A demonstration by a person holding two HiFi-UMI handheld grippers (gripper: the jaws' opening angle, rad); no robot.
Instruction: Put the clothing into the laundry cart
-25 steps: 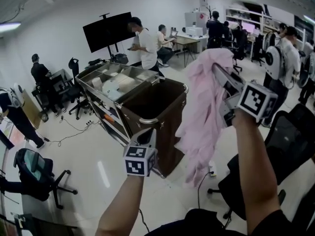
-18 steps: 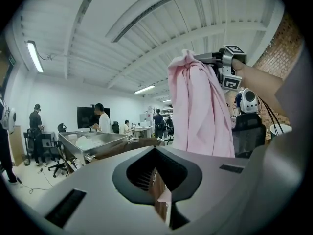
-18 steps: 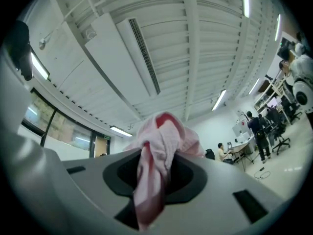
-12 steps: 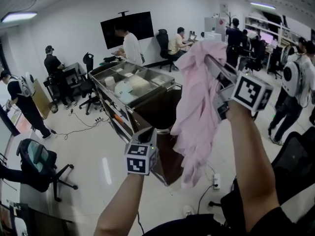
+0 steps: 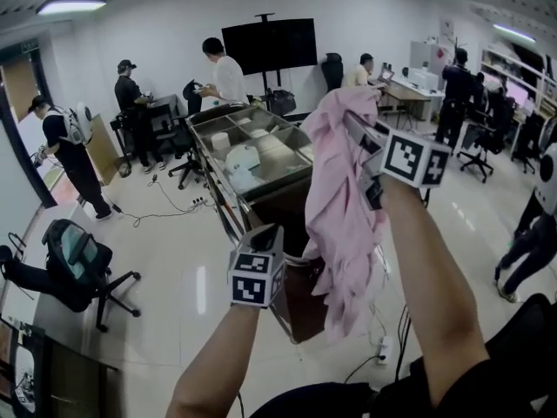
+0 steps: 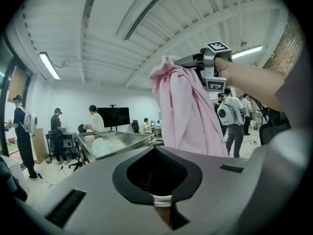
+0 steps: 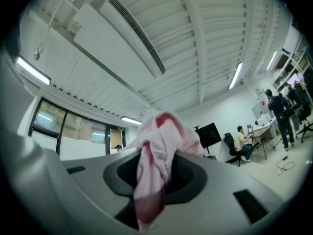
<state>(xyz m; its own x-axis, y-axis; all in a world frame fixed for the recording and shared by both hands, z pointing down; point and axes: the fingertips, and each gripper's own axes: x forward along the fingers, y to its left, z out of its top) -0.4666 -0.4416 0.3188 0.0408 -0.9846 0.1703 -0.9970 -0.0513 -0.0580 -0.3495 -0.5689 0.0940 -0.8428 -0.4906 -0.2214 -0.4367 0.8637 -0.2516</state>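
- The right gripper [image 5: 357, 127] is raised high, its fingers clamped on a bunched knot of the pink garment [image 5: 338, 200]. A fold of the cloth is squeezed between them and spills over their tips.
- The garment is thin and soft, a pale pink with crumpled lengthwise folds. It hangs from the grip in a long, limp drape that narrows to a ragged tail.
- In the head view it dangles in the air in front of the near end of the laundry cart [image 5: 298, 303]. It is not inside the cart.
- The cart is a boxy frame of shiny metal with rounded rails. A dark brown bag forms the deep near bin, and a steel tray split into square compartments lies across the far part, holding pale rounded things.
- The left gripper [image 5: 265, 235] sits lower, just beside the cart's near rail, its fingers drawn together with nothing between them.
- The floor [image 5: 174, 259] is pale and glossy, with streaks of reflected light.
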